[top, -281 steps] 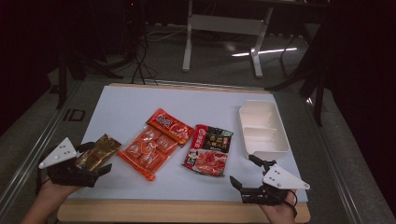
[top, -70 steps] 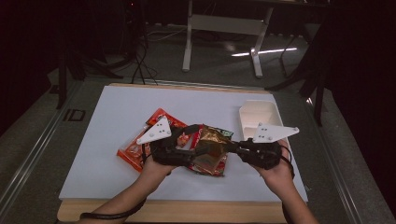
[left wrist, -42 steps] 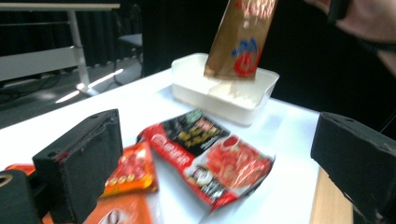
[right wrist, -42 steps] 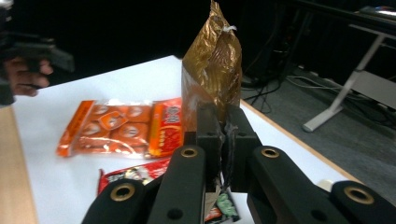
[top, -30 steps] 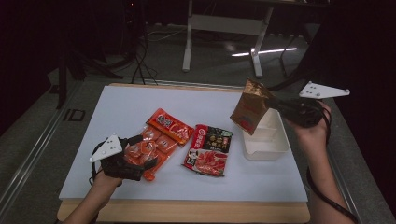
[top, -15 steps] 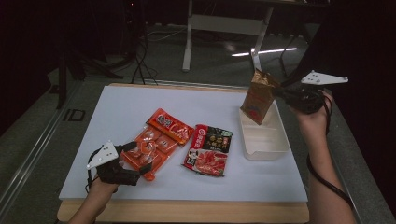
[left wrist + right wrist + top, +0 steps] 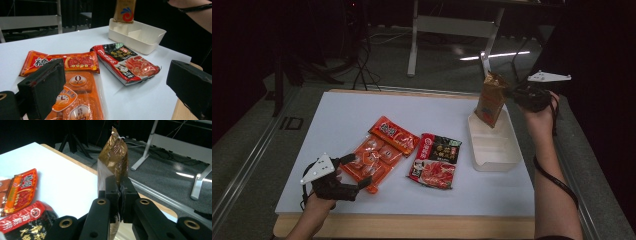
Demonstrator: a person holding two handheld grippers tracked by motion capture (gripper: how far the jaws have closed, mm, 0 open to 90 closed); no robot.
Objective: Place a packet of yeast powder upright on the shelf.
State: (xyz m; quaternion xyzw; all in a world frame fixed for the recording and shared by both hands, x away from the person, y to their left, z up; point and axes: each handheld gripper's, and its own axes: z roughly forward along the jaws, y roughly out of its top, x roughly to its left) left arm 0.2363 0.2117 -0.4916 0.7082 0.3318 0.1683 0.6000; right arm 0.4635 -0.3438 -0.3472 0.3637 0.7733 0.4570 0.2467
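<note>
Right hand-held gripper (image 7: 513,93) has its jaws clamped flat on the upper part of the brown foil snack pouch (image 7: 490,100). The pouch hangs upright over the far end of the white divided plastic tray (image 7: 492,150), near the table's far right corner, its lower end down at the tray's rim.

Handling, judged: light, thin crinkly film, soft and easily creased; glossy, so likely to slip unless pinched near the sealed top edge, as now. It will swing and flop when moved, and should fold rather than stand when set down.

Left hand-held gripper (image 7: 347,185) rests by the near left corner, jaws apart and empty, just beside the orange multi-cell sauce packet (image 7: 371,160).

Hard to make out: whether the pouch bottom touches the tray floor; the pouch's lower half is cut off in the right gripper view, and its print is unreadable.
</note>
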